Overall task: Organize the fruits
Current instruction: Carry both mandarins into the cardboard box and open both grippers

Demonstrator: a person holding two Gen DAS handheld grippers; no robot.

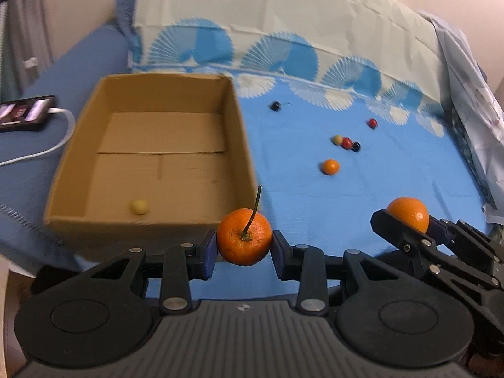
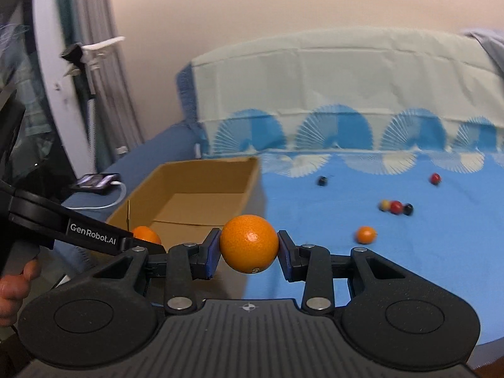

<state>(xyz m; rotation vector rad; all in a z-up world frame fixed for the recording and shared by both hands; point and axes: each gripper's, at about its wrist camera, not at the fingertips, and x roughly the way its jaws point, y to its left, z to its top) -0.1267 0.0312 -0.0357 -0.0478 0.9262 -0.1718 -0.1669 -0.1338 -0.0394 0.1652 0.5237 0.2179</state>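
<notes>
1. The cardboard box [image 1: 151, 157] is the landmark; it sits open-topped on the blue bedspread [image 1: 393, 189], with one small pale yellow fruit [image 1: 139, 207] already inside near its front wall.
2. The left gripper [image 1: 244, 249] has its blue pads pressed on either side of a stemmed mandarin [image 1: 244, 241], stem pointing up. This fruit hangs just off the box's front right corner, outside the wall.
3. The right gripper [image 2: 249, 253] is clamped the same way on a smooth orange [image 2: 249, 243], which sits further to the right of the box than the mandarin, over the bedspread.
4. The relation that matters: the box opening lies ahead and to the left of both held fruits, and the left gripper is the nearer one. I judge it should clear the front wall and release first, with the right following.
5. Being round, neither fruit has a long axis to align; only the mandarin's stem needs clearance.
6. Still loose to the right of the box: a small orange fruit [image 1: 329, 167], a cluster of three small berries [image 1: 346, 142], a red berry [image 1: 372, 123] and a dark berry [image 1: 275, 105].
</notes>
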